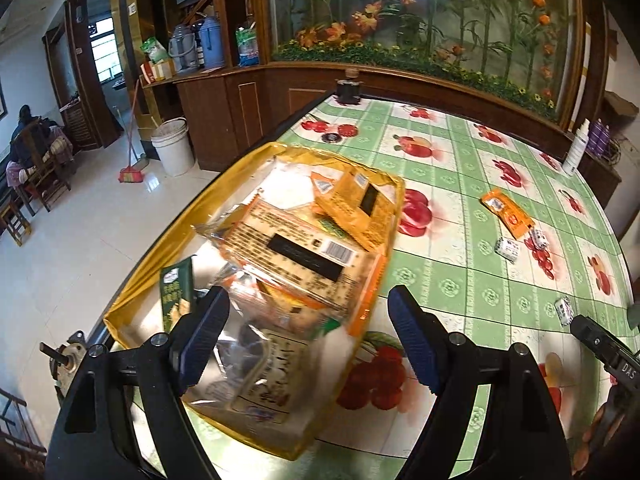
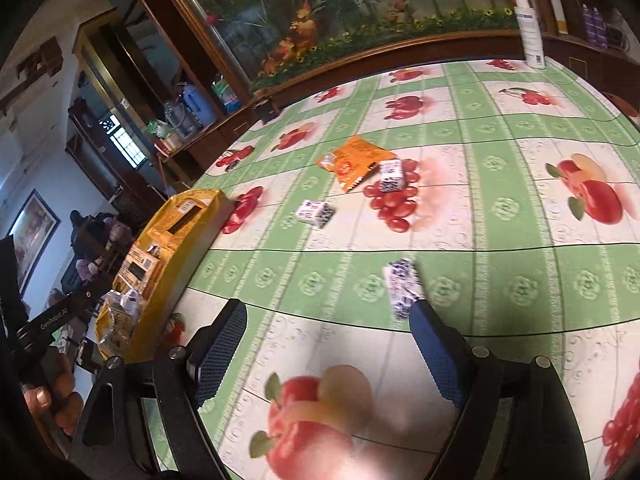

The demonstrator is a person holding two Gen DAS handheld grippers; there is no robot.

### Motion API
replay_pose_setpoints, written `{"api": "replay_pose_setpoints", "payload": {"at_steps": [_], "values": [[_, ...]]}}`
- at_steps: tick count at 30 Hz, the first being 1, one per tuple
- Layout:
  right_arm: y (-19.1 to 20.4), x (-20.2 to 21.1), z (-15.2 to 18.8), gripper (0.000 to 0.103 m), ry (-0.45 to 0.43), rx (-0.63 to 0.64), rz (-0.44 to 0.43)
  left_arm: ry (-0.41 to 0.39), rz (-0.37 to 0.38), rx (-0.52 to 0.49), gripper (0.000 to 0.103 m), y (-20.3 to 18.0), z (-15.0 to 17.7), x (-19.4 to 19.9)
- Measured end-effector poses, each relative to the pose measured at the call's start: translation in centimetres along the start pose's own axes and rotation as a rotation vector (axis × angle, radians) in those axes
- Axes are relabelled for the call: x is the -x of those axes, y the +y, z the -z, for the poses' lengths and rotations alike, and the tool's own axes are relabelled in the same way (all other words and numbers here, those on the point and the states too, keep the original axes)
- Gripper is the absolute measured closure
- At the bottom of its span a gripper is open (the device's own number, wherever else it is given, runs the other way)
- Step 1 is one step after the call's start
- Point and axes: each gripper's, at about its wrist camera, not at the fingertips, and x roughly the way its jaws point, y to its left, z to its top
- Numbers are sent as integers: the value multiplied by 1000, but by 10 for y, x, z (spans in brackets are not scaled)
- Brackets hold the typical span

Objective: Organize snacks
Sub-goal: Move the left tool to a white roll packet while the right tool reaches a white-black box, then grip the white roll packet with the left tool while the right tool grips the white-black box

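Lying loose on the table (image 2: 500, 216) just ahead of the spread, empty right gripper (image 2: 324, 344), the small wrapped candy (image 2: 402, 286) looks light and crinkly—best pinched across its middle—while the left gripper (image 1: 308, 340) hangs unclenched over the tray (image 1: 124, 316).

My left gripper (image 1: 308, 336) had two black arms shaped like thick wedges, each with a triangular cut-out near its base. Dark blue ribbed pads (image 1: 412, 340) lined the inner faces of the fingers. Round silver screws (image 1: 159, 338) sat on top of each arm, beside the pads. My right gripper (image 2: 328, 348) was built the same: black arms, silver screws, blue pads with a fine dotted texture (image 2: 222, 354). Left of that right gripper, the other tool's black bar carried small white lettering (image 2: 54, 322), and my fingers (image 2: 60, 394) wrapped its handle.
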Motion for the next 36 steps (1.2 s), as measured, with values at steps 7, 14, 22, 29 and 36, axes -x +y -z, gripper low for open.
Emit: {"api": "replay_pose_setpoints", "payload": {"at_steps": [7, 14, 22, 29, 36], "values": [[-6, 5, 2, 18, -8, 61, 74, 30, 52, -42, 21, -25, 5, -5], [-10, -14, 0, 45, 43, 106, 98, 78, 159, -73, 21, -59, 4, -20], [-17, -17, -8, 45, 36, 92, 109, 132, 231, -153, 21, -110, 1, -37], [-18, -15, -21, 45, 23, 96, 92, 138, 230, -183, 21, -130, 0, -43], [-20, -24, -19, 45, 49, 91, 75, 134, 239, -165, 21, -139, -11, -58]]}}
